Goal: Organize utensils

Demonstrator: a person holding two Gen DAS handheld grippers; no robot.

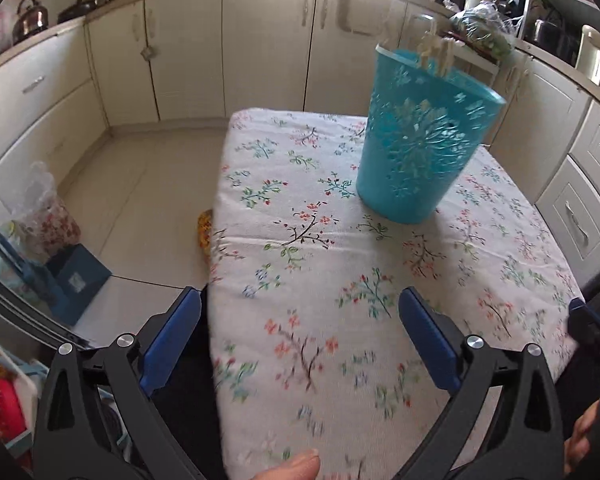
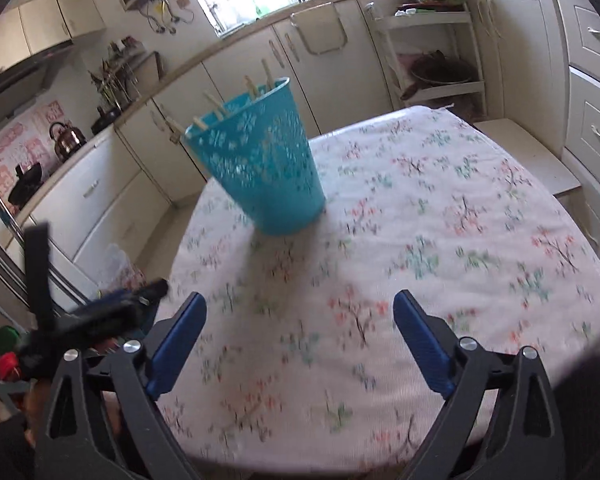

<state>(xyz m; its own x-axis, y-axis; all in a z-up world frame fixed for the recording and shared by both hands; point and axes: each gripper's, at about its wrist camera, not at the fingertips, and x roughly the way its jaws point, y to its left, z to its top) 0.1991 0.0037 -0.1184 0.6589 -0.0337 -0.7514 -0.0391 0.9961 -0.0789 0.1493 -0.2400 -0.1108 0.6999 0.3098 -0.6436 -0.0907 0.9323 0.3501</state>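
Left wrist view: 2 open claws wait near a blue basket (image 1: 424, 140) full of utensils (image 1: 436, 54).

The left gripper (image 1: 300, 340) has its jaws spread wide and holds nothing; it hangs over the near left edge of the table (image 1: 320, 360). The right gripper (image 2: 300, 344) is wide open too, with nothing in it, over the near edge. The basket stands upright toward the far side of the table, well apart from both claws, and pale handles stick up past its rim. No utensils can be seen lying on the flowered cloth, so the job looks nearly done. The basket is tall and looks light, so a bump from a claw could tip it and spill the utensils. Both pictures are blurry, so aiming would be hard.
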